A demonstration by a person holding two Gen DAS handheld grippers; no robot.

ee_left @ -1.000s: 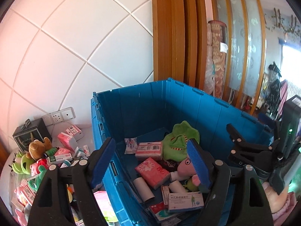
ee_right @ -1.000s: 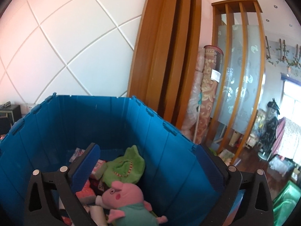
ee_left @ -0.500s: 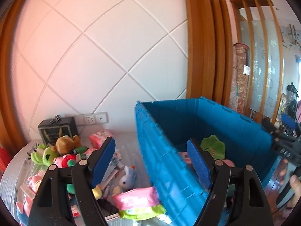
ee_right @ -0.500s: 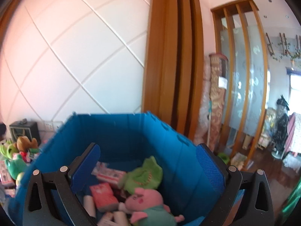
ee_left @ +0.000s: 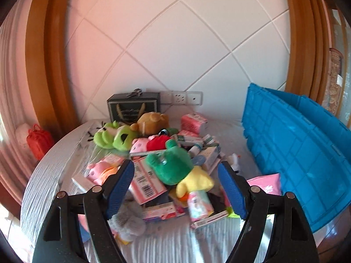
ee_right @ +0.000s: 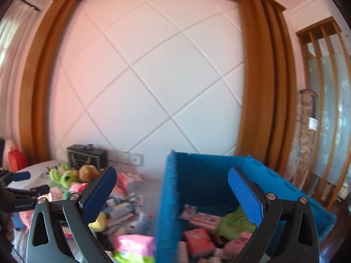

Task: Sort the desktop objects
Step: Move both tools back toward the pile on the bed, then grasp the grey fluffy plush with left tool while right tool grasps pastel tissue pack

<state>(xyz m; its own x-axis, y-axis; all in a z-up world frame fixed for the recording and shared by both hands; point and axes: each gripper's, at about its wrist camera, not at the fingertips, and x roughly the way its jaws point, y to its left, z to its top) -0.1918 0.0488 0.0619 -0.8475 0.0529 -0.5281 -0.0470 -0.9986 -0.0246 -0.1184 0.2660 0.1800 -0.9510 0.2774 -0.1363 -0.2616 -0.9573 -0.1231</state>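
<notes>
- My left gripper hangs open over the heap of toys and boxes on the desk, with nothing between its blue pads.
- Seen between those pads, a green plush frog lies on top of the heap, just left of the blue crate.
- A pink barcode box lies against the frog's left side, and a yellow plush piece touches its lower edge.
- Behind the frog, farther from the crate, sit a brown plush bear and a lime-green plush.
- My right gripper is open and empty too, pointing at the crate's near left corner.
- Inside the crate lie a pink packet and a green plush.
- A black box stands against the wall, left of the crate.
</notes>
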